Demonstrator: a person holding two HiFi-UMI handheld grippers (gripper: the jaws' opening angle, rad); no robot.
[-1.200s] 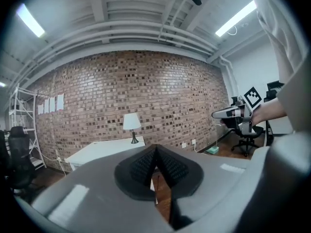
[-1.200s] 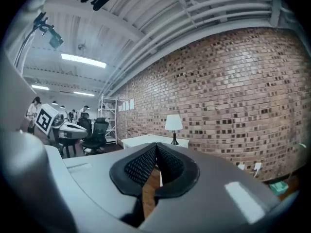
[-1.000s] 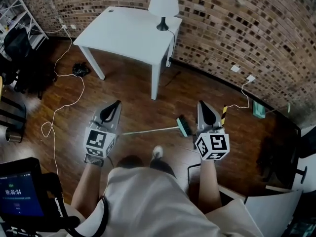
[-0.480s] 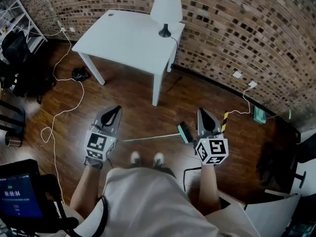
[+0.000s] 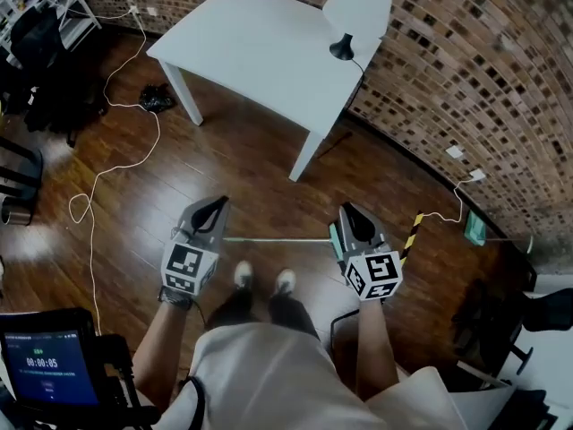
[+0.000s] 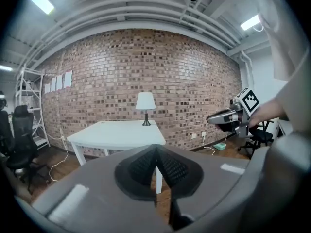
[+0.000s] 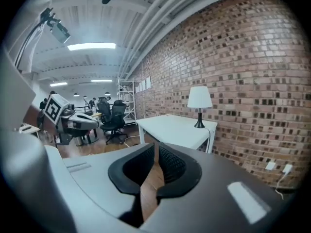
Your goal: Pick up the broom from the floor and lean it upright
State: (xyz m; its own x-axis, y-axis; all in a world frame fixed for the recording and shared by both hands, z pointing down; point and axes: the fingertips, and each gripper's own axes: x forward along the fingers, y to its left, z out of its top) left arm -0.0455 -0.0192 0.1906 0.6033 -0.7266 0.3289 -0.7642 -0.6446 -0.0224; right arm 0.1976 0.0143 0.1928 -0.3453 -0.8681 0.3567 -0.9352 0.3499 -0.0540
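Broom [image 5: 277,239] flat on floor [image 5: 255,164], handle running between 2 grippers, head just beside right gripper [image 5: 351,213]. Right jaws just been opening, slightly apart, empty. Left gripper [image 5: 215,206] clenched, empty.

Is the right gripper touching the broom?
Apart. The right gripper view shows the right gripper higher than the table, its jaws just opening with only floor between; the head view shows the broom lying on it.
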